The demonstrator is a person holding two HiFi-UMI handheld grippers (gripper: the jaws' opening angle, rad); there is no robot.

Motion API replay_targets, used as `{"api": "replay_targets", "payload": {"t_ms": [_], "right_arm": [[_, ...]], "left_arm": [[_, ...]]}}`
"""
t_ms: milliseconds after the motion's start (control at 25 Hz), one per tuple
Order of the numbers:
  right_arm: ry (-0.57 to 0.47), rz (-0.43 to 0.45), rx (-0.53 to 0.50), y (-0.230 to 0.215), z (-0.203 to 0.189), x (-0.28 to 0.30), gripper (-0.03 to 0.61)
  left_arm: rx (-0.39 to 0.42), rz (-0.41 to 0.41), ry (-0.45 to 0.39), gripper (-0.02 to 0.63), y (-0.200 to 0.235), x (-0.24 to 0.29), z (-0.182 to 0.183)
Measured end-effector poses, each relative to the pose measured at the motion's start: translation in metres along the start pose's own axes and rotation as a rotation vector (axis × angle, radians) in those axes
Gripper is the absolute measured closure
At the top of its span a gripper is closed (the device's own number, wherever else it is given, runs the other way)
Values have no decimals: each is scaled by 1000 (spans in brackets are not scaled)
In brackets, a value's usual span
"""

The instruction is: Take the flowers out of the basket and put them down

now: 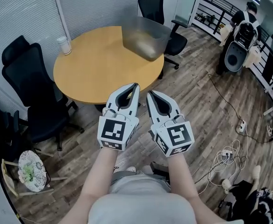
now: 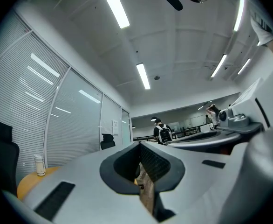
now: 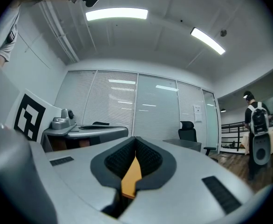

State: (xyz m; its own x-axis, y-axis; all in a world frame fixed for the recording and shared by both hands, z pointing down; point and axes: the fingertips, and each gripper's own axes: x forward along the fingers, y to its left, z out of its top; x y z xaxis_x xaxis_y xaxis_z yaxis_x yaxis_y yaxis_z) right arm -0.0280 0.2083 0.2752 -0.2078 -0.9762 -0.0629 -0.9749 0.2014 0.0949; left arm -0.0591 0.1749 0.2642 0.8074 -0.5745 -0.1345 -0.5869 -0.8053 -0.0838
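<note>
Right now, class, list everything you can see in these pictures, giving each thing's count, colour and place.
table: one, round, yellow-brown, centre.
tub: one, grey, see-through, on the table's far edge.
cup: one, white, near the table's left rim.
office chairs: at least two, black, left of the table and behind it.
flower bundle: one, white and green, on the floor, lower left.
cables: several, white, on the floor, right.
person with backpack: one, far right.
left gripper: one, white, shut, empty, in front of the table.
right gripper: one, white, shut, empty, beside the left gripper.
</note>
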Motion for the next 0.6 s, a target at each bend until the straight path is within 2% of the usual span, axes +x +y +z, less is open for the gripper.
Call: {"api": "replay_targets", "payload": {"t_ms": [600], "right_arm": [[17,-19,14,-42,-19,53,554]], "left_arm": [[-7,-4,15,609,37,53,-22]]}}
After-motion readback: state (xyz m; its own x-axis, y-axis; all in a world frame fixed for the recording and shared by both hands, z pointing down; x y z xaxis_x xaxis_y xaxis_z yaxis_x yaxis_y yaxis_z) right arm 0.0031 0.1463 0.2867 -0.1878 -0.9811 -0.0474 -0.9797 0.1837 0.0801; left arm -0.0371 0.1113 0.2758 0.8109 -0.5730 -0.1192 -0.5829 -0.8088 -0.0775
